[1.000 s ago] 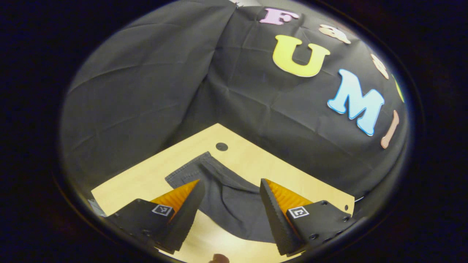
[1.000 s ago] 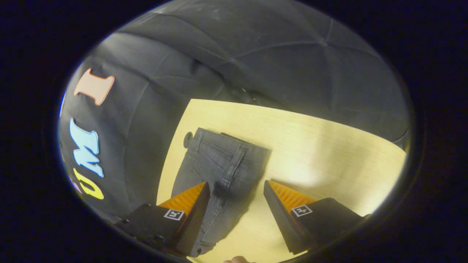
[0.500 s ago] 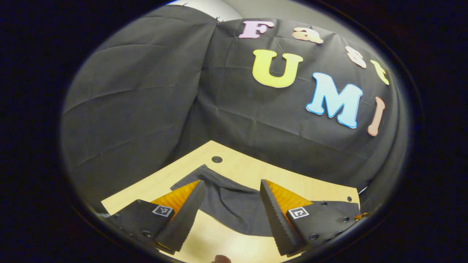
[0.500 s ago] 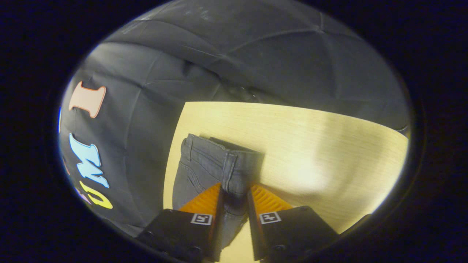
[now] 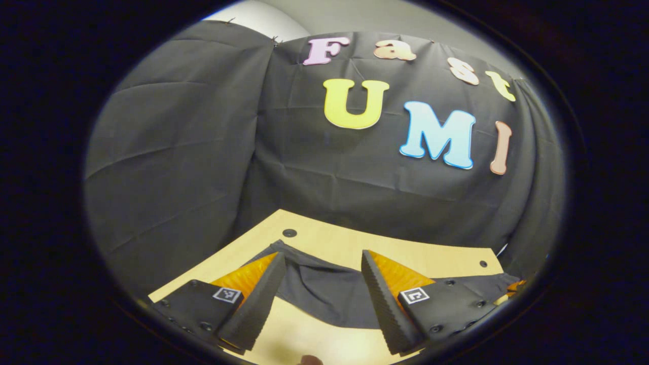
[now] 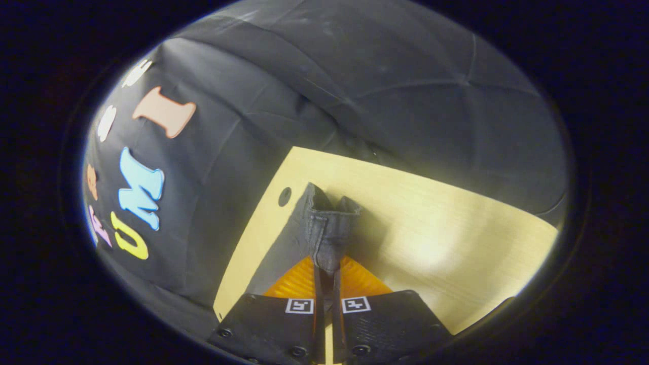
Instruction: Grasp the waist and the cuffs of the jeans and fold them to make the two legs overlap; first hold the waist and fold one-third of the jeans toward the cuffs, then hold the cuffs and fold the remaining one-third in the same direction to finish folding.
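Right gripper view — 1 jeans (image 6: 324, 230) waist pinched, left gripper (image 5: 320, 284) jaws wide, 1 table (image 6: 431, 223).

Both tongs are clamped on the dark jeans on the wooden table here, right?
Not quite. Only the right tongs are shut on the jeans, bunching the fabric up off the wooden table, as the right gripper view shows. The left gripper view shows the left tongs open, fingers apart over the cloth.

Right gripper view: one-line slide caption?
Right claw shut on the dark jeans' waist, lifting it off the wooden table.
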